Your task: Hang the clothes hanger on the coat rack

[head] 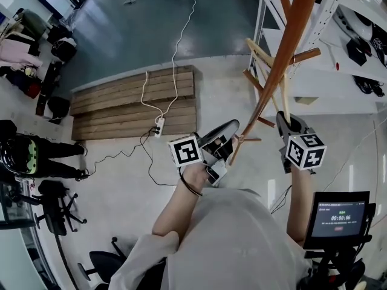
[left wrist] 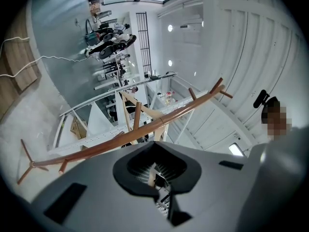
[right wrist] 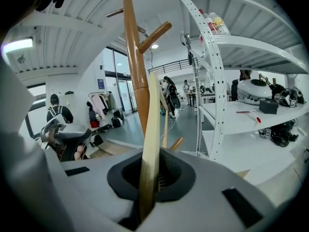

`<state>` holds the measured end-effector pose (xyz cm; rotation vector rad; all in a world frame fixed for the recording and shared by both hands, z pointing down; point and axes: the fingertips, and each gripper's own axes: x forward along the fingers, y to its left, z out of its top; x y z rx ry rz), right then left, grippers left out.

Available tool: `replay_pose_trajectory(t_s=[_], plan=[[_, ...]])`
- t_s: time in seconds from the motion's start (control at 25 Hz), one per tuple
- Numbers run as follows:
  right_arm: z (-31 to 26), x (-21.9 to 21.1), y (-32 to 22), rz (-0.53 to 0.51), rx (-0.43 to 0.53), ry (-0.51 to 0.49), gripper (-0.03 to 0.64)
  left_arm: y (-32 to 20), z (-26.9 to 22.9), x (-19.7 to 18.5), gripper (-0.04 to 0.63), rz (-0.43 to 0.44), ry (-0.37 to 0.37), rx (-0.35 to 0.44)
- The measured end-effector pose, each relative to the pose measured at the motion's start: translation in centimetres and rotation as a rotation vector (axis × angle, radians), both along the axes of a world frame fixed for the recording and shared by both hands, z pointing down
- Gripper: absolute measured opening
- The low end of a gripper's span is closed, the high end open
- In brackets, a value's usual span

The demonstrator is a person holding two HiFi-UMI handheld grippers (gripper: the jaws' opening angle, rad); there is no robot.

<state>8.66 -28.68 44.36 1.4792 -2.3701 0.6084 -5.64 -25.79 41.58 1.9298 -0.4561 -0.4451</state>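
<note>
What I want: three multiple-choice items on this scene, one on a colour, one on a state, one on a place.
1. The rack pole is: A white; B brown; C black.
2. The right gripper is: A open; B shut, empty; C shut on the hanger.
3. The power strip lies: A on the boards; B hung on the rack; C in the right gripper.

Answers: B, the head view and the right gripper view both show brown wood; C, its own view shows the pale hanger clamped between the jaws; A, the head view shows it at the boards' edge, cables running to it.
</note>
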Motion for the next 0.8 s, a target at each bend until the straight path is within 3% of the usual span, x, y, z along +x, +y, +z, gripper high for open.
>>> replay_pose_trajectory(t_s=[0.8], plan=[[1.3,-0.1,0.5,-0.021,0.013,-0.007,0.008,0.6,0.7,-0.7,0.006,-0.043,0.003,-0.013]])
